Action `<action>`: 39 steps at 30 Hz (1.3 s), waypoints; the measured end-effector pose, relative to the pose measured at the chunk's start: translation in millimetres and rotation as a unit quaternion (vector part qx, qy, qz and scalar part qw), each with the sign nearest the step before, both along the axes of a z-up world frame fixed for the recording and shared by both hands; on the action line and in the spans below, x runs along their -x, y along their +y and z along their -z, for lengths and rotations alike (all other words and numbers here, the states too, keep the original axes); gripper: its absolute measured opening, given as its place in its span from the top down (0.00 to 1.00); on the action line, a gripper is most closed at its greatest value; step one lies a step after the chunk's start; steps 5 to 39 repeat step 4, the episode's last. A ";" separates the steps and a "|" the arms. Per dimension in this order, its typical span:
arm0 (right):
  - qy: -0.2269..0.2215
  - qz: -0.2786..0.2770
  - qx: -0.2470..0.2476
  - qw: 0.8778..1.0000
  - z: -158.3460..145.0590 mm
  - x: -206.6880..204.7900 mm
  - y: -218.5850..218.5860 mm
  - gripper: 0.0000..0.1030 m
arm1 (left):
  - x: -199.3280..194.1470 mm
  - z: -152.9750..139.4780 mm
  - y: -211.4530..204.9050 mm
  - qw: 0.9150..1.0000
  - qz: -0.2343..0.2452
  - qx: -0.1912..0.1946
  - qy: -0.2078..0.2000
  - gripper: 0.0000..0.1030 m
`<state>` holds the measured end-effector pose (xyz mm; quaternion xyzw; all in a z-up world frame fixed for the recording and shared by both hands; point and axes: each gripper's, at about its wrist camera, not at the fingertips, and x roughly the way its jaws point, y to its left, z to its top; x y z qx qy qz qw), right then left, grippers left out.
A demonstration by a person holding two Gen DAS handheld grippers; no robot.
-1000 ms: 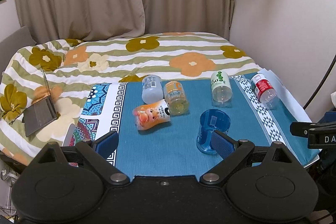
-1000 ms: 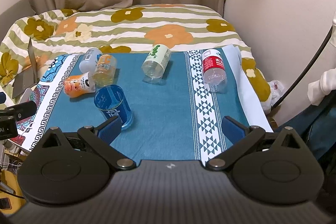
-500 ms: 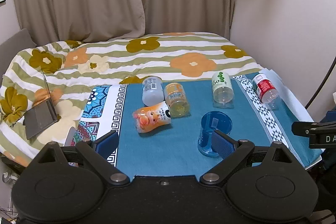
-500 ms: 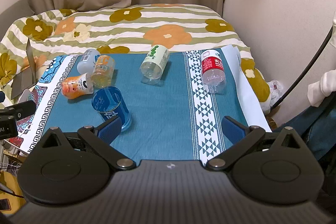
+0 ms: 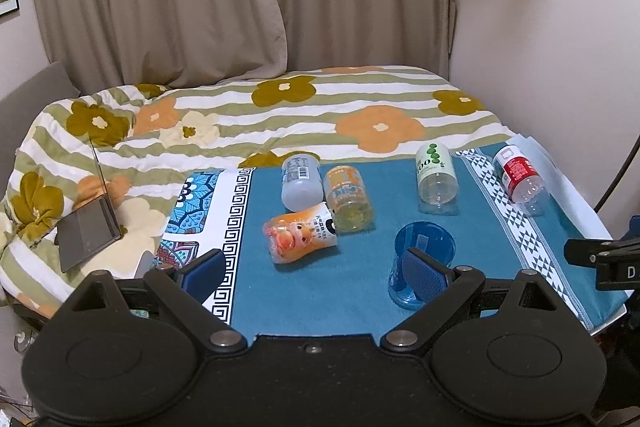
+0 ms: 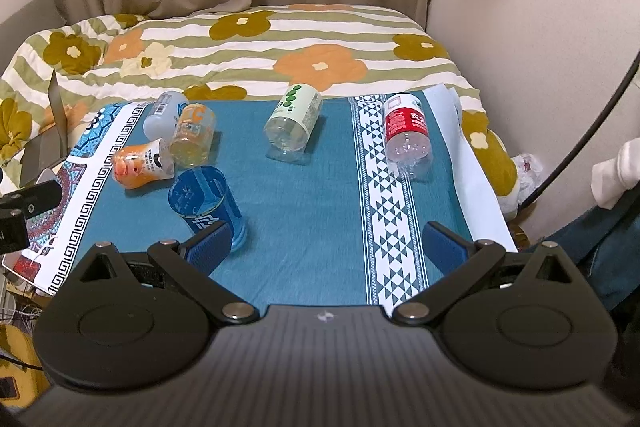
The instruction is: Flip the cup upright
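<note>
Here the blue cup (image 5: 423, 259) stands on the teal cloth (image 6: 312, 195), mouth up. Both the left gripper (image 5: 316, 273) and right gripper (image 6: 328, 241) hang spread wide, holding nothing.

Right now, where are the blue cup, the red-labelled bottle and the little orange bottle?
blue cup (image 6: 206, 203), right wrist view, on its printed side wall.
red-labelled bottle (image 6: 405, 121), right wrist view, on the red label.
orange bottle (image 5: 298, 235), left wrist view, on the cartoon face on its side.
</note>
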<state>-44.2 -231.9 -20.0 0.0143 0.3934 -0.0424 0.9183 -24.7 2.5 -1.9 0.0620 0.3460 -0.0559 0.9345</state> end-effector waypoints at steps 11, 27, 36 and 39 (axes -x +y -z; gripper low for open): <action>-0.012 -0.041 -0.010 0.999 6.4 -7.2 2.4 0.00 | -3.2 1.5 0.3 1.000 -0.013 0.002 0.002 0.04; -0.012 -0.041 -0.010 0.999 6.4 -7.2 2.4 0.00 | -3.2 1.5 0.3 1.000 -0.013 0.002 0.002 0.04; -0.012 -0.041 -0.010 0.999 6.4 -7.2 2.4 0.00 | -3.2 1.5 0.3 1.000 -0.013 0.002 0.002 0.04; -0.012 -0.041 -0.010 0.999 6.4 -7.2 2.4 0.00 | -3.2 1.5 0.3 1.000 -0.013 0.002 0.002 0.04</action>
